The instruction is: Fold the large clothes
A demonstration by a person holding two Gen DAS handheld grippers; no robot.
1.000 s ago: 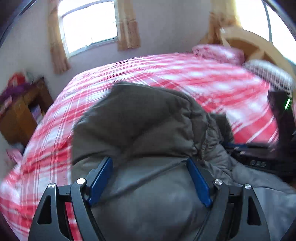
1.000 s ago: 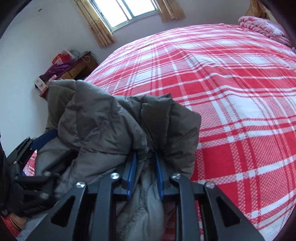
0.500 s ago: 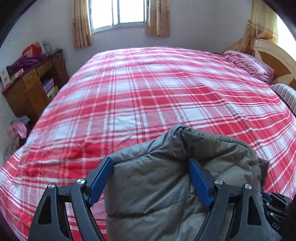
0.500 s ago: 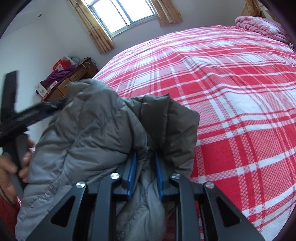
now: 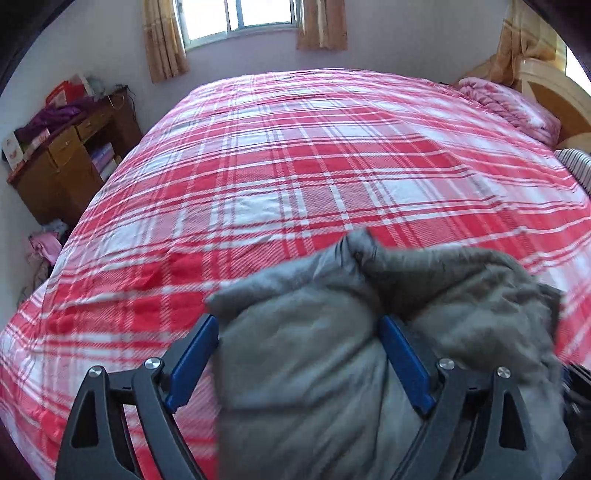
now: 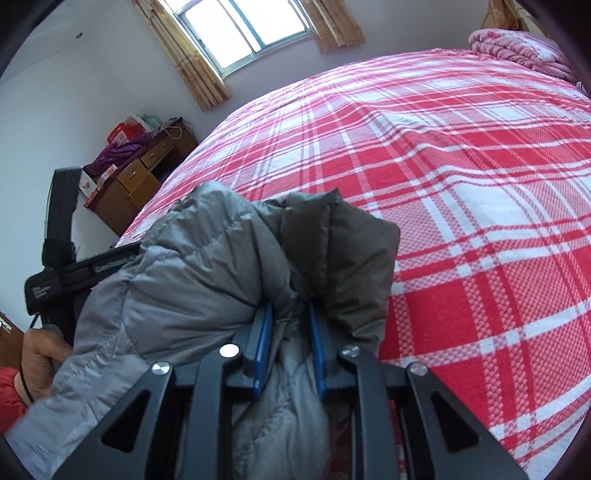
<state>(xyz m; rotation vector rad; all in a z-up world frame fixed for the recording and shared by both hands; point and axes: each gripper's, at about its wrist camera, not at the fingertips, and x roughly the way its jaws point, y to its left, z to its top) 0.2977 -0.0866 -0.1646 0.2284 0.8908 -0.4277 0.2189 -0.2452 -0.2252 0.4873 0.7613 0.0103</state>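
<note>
Red-and-white plaid cotton covers the bed (image 5: 295, 177), the largest thing in both views, and most of it lies flat and open beyond the grippers toward the far edge below the window (image 5: 258, 14). That window is flanked by tan curtains (image 5: 164, 40). On the bed's left side a wooden desk (image 5: 70, 158) stands close by, piled with boxes and purple cloth, leaving only a narrow gap. At the far right a pink quilted blanket (image 5: 509, 107) is bunched against the pale headboard (image 5: 550, 85).

At the near edge of the bed the grey puffer jacket (image 6: 207, 280) is gathered in a thick, soft bundle of stitched, padded panels with a slight sheen, its darker lining showing at the folded top. It lies between both grippers and spreads onto the plaid.

From the left wrist view, the left gripper (image 5: 299, 354) has its blue pads wide apart and its jaws are opening; a puffy fold of the jacket fills the space between them, and whether the pads press it I cannot tell, as the cloth is blurred. The right gripper (image 6: 290, 354) has its blue pads drawn close together, clamped on a narrow pleat of the jacket.

In the right wrist view a hand (image 6: 40, 358) grips the left gripper's black handle at the far left, next to a red sleeve
</note>
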